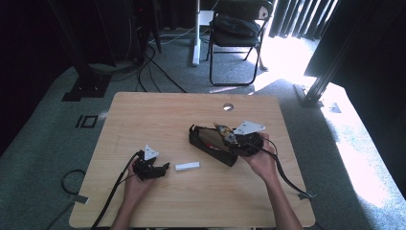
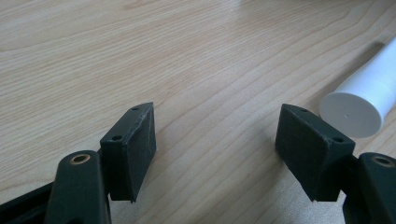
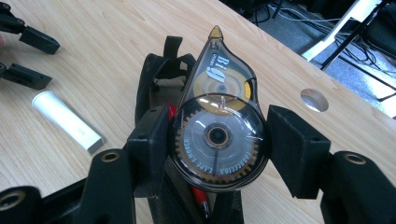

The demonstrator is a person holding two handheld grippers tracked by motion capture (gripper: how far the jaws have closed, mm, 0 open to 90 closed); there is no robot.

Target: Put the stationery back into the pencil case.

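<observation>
While the right gripper (image 3: 217, 147) pinched the tape roller (image 3: 219, 135) across its round body over the pouch (image 3: 154, 70), the smooth light plastic looked slippery; left gripper (image 2: 217, 140) stood spread.

Both tools matte black: left tool (image 1: 165, 167), right tool (image 3: 217, 140). Brass-ringed pivot screws, grey triangular top plates, trailing black cables, bare forearms.

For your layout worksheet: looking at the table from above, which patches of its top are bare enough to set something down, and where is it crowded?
Bare: the far strip of the table up to the round hole, the whole left side, and the near edge between the forearms. Crowded: the right middle, where the right tongs hold the correction tape over the black pouch; the white tube lies beside the left tongs.
</observation>
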